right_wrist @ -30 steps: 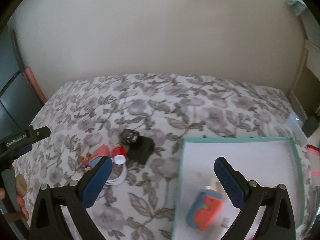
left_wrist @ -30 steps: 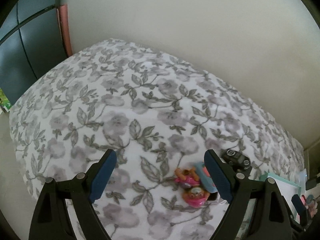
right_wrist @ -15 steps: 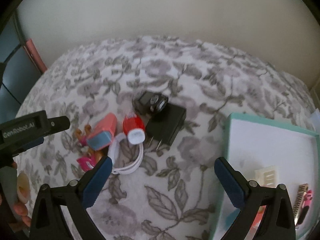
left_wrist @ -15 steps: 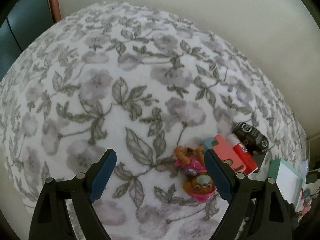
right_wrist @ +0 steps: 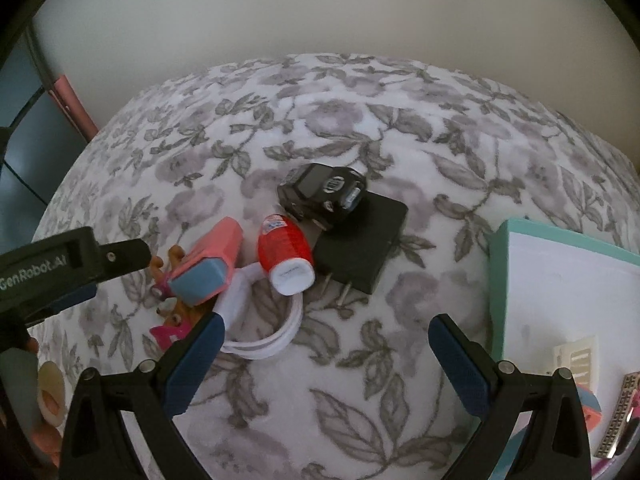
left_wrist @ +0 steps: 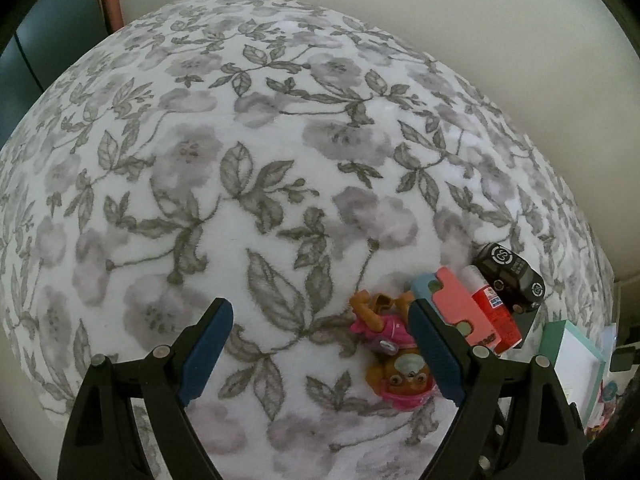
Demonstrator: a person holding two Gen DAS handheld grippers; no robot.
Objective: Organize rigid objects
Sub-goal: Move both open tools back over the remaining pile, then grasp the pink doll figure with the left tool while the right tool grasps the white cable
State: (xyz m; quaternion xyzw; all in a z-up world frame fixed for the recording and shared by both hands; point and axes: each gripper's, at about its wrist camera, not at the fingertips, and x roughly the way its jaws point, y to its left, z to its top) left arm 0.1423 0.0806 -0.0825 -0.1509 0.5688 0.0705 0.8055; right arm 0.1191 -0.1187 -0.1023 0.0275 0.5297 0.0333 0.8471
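Both grippers have dropped a fair bit closer to the bed since a second ago, and they tilt down harder now, so the floral blanket (left_wrist: 280,152) fills way more of each view and the wall has shrunk back.

Left gripper (left_wrist: 320,352) has its jaws spread wide with nothing in them, just blanket underneath. Its right finger sits right over the edge of a little pink-and-brown toy figure (left_wrist: 394,364) lying on its back.

Just past that is the pile: a pink and blue case-like thing (left_wrist: 460,304), a red glue stick with a white cap (left_wrist: 490,308), a black toy car (left_wrist: 510,280), all bunched up and touching.

Right gripper (right_wrist: 324,356) is also wide open and empty, hovering over bare blanket in front of the same pile. From this side the car (right_wrist: 324,192) is sitting on a black plug adapter (right_wrist: 362,248) with its prongs pointing toward the camera. The glue stick (right_wrist: 286,254) lies on a coiled white cable (right_wrist: 264,336), beside the pink and blue thing (right_wrist: 208,264).

A teal-rimmed white box (right_wrist: 496,280) sits off to the right, well apart from the pile, with a few small bits inside. Can't really tell what they are.
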